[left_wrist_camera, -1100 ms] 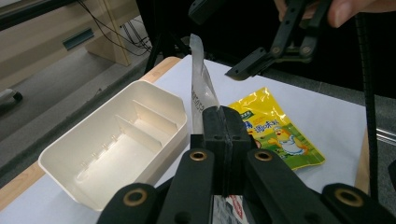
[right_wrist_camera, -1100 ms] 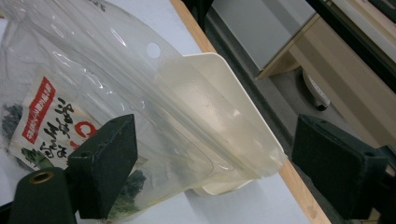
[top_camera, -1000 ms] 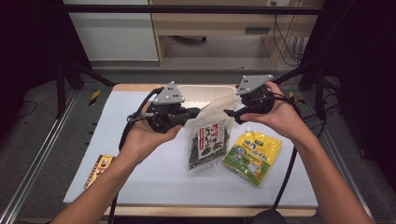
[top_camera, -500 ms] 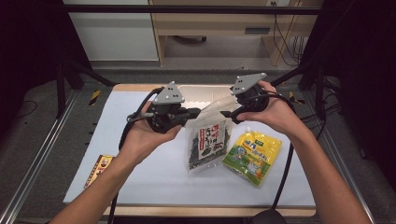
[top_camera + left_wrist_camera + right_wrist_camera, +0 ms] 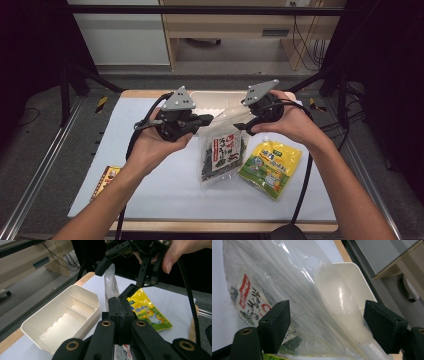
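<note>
Between the earlier high view and this one the right hand had shifted only slightly, while the jaws of the right gripper (image 5: 239,121) had just been closing in from their widest, with the clear top of the seaweed bag (image 5: 223,152) standing between them. On the white table mat (image 5: 150,185) the bag stayed propped up, its dark, labelled lower part resting on the mat and its long axis running from there up and away toward the cream divider tray (image 5: 60,320) at the far edge. Its transparent neck rose into the gap between the two hands. Just right of it a yellow snack packet (image 5: 271,166) lay flat, touching or nearly touching the bag's side, and a small red-and-yellow sachet (image 5: 106,179) sat well apart near the left edge of the mat. The left gripper (image 5: 119,308) was pinched fully together on one edge of the bag's clear top, so that side was already held. In the right gripper view the pads (image 5: 275,323) stood fairly wide on either side of the film, not yet pressing it. I judged the coming move to turn on this: the bag's free upper edge lay directly between the right jaws.
</note>
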Motion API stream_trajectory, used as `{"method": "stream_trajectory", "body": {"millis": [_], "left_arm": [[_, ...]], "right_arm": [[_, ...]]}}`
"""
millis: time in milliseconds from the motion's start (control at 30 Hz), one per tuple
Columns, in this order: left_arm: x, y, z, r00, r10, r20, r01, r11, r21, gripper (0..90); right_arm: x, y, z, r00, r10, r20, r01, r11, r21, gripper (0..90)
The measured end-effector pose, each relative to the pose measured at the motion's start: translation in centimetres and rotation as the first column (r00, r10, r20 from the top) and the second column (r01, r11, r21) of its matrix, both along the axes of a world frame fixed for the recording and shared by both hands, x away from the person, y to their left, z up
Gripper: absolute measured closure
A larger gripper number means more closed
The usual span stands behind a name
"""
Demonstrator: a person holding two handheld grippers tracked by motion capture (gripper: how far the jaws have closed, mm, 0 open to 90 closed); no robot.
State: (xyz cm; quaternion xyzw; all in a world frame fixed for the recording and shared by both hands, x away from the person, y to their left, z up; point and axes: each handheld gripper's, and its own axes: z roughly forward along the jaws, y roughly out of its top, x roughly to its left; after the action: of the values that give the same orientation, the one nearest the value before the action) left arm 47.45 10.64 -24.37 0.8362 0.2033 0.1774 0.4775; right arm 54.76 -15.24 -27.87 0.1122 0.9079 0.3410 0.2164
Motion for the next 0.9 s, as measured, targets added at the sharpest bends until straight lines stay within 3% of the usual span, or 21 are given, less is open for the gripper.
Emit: {"method": "stream_trajectory", "body": {"millis": [100,267,400,533,733,833,900], "left_arm": [[0.2,0.2,-0.1,0.9999,0.011,0.002,-0.011,0.9999,0.001,89.9],[0.6,0.6,-0.3,0.9998,0.022,-0.003,-0.022,0.9998,0.003,89.9],[0.9,0.8,-0.4,0.9996,0.029,-0.007,-0.029,0.9996,-0.003,89.8],[1.3,1.2,-0.8,0.9989,0.045,-0.009,-0.045,0.9989,-0.007,89.8],[1.7,2.1,-1.3,0.9979,0.063,-0.016,-0.064,0.9971,-0.041,89.3],[1.7,2.4,-1.7,0.9959,0.091,0.002,-0.091,0.9947,-0.048,71.8],[1.4,2.9,-2.0,0.9934,0.113,0.017,-0.111,0.9906,-0.079,60.4]], "right_arm": [[-0.2,0.0,-0.1,0.9999,0.009,-0.009,-0.009,1.000,-0.012,30.0],[-0.5,-0.4,-0.2,0.9994,0.034,0.003,-0.034,0.998,-0.048,51.9],[-0.5,-1.1,0.1,0.9982,0.051,-0.029,-0.052,0.998,-0.037,68.2],[-0.6,-1.2,0.5,0.9963,0.071,-0.049,-0.074,0.996,-0.046,77.0],[-1.0,-1.1,0.9,0.9923,0.103,-0.069,-0.107,0.992,-0.061,82.6],[-1.0,-1.0,1.0,0.9917,0.106,-0.071,-0.111,0.992,-0.066,85.4],[-1.0,-1.1,1.1,0.9915,0.102,-0.081,-0.107,0.992,-0.068,86.8]]}}
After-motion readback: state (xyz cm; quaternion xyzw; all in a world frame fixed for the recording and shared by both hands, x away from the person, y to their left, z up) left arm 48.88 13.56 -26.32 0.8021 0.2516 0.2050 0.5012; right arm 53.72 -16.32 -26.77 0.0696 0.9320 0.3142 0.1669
